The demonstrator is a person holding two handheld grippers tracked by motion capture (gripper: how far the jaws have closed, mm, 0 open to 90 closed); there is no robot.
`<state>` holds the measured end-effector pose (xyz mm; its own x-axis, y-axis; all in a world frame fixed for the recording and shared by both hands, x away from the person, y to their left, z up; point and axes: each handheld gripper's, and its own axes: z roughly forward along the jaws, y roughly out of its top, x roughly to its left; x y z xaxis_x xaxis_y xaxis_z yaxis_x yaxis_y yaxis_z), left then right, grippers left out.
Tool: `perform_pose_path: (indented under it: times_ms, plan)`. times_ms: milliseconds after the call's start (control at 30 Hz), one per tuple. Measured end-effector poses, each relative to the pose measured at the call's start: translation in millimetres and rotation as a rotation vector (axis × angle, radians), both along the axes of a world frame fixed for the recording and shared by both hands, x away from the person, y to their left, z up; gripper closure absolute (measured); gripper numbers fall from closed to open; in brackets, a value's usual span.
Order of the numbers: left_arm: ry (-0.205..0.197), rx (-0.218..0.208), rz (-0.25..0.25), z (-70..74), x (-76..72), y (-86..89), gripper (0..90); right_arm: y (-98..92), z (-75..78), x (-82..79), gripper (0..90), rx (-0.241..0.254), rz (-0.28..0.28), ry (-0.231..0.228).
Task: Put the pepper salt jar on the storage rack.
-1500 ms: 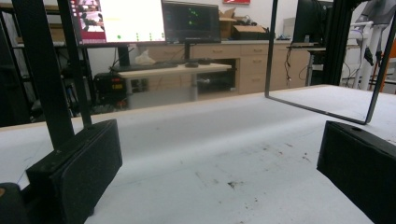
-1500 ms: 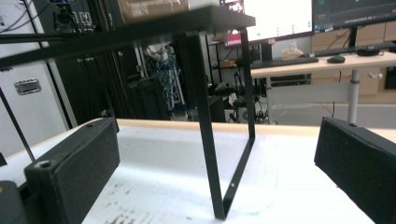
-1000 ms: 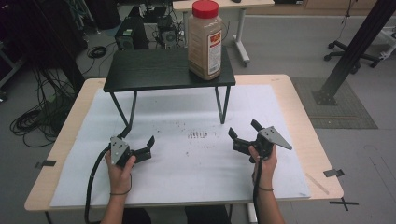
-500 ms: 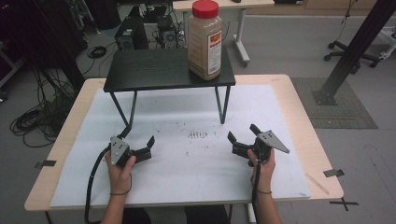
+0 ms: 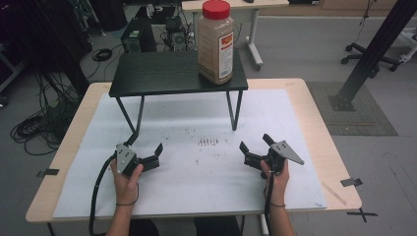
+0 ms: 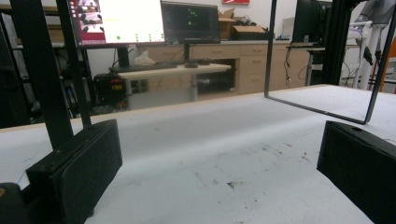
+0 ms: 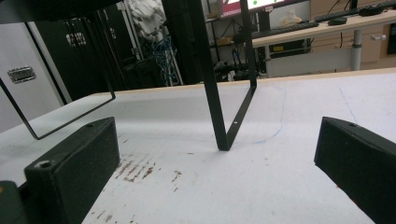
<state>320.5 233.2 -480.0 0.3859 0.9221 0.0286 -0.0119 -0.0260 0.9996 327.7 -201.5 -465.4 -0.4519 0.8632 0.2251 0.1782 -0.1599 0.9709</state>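
Note:
A tall clear jar (image 5: pixel 216 42) of brown granules with a red lid stands on the right end of a low black stand (image 5: pixel 162 73) at the back of the table. A hand holds my left gripper (image 5: pixel 156 157) low over the white sheet, front left, jaws open and empty. My right gripper (image 5: pixel 254 143), front right, is also open with nothing in it. In the left gripper view the left gripper (image 6: pixel 219 154) faces bare sheet and a thin stand leg (image 6: pixel 322 109). In the right gripper view the right gripper (image 7: pixel 215 154) faces another stand leg (image 7: pixel 219 93).
A white sheet (image 5: pixel 196 191) covers most of the wooden table (image 5: pixel 314 113), with brown smudges (image 5: pixel 209 142) at its middle. The stand's wire legs reach down onto the sheet between the grippers and the table's far edge. Desks, monitors and cables lie beyond the table.
The right gripper has drifted slightly toward the person. The left gripper and the jar have not moved.

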Motion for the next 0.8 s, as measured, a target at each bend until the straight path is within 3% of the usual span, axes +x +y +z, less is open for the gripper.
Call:
perform_pose_path:
  times_ms: [800]
  plan:
    - [0.001,-0.002,0.000,-0.1,0.0,0.0,0.2,0.9,-6.0,-1.3,0.1,-0.022,-0.004,0.019]
